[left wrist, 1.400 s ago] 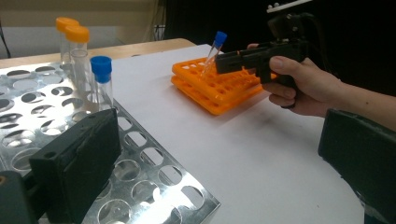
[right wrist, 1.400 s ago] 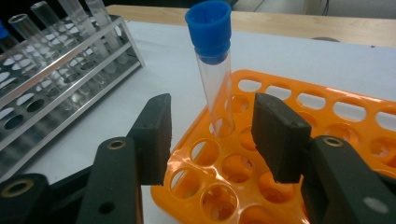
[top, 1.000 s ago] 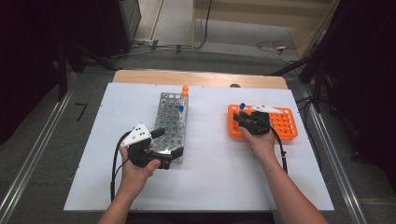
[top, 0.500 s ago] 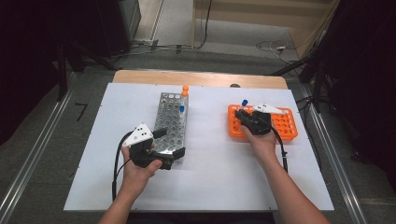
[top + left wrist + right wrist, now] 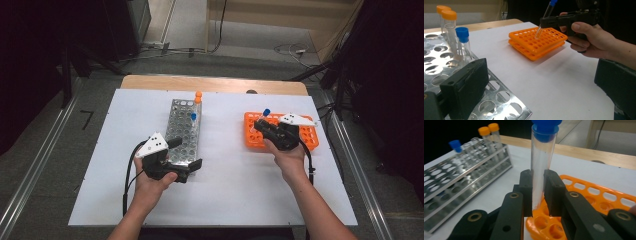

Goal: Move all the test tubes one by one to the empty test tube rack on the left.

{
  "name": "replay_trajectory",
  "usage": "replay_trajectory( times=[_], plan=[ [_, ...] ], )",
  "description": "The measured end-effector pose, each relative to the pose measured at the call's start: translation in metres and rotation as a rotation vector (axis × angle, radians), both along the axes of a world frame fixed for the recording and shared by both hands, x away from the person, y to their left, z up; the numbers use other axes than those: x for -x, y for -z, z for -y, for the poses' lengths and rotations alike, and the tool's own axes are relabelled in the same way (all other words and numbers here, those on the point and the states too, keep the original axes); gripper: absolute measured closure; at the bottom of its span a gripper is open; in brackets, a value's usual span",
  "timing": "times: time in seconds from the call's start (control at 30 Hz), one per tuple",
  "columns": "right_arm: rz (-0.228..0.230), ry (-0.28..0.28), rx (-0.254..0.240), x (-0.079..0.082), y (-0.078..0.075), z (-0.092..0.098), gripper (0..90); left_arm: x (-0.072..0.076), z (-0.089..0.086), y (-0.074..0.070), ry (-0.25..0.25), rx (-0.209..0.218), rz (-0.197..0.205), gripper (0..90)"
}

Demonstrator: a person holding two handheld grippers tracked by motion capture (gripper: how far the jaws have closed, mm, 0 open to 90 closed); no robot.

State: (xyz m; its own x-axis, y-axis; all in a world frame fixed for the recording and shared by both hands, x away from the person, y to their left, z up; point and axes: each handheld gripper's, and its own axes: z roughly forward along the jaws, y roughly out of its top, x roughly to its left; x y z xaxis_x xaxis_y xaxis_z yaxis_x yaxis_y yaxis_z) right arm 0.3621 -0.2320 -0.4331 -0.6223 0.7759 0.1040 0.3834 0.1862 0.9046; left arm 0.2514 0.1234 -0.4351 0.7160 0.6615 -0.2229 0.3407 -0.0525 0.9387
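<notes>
My right gripper [image 5: 261,122] is shut on a clear tube with a blue cap [image 5: 266,112]. In the right gripper view the pads [image 5: 526,185] pinch the tube [image 5: 541,157] low on its body. The tube tilts over the near-left corner of the orange rack [image 5: 305,137], its tip close to the rack's top [image 5: 536,45]. My left gripper [image 5: 186,152] stands open at the near end of the metal rack [image 5: 182,125], one jaw lying on the rack's corner [image 5: 499,100], the other out on the table.
The metal rack holds two orange-capped tubes [image 5: 446,17] at its far end and a blue-capped one [image 5: 462,32] beside them. White table surface [image 5: 235,190] lies between the two racks. A wooden edge [image 5: 215,84] runs along the back.
My right gripper has risen a little with the blue-capped tube, drawing it up from the orange rack. The left hand has stayed put.
</notes>
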Motion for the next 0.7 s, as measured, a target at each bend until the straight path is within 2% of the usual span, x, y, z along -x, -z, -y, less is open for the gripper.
replay_trajectory(
  times=[0.47,0.7],
  plan=[
    [-0.029,-0.123,0.013,0.056,0.001,-0.008,75.1,0.001,0.013,-0.005,0.029,-0.004,0.015,0.0],
    [-0.041,-0.211,0.024,0.079,0.006,-0.018,75.1,0.003,0.027,-0.007,0.051,-0.011,0.033,3.4]
  ],
)
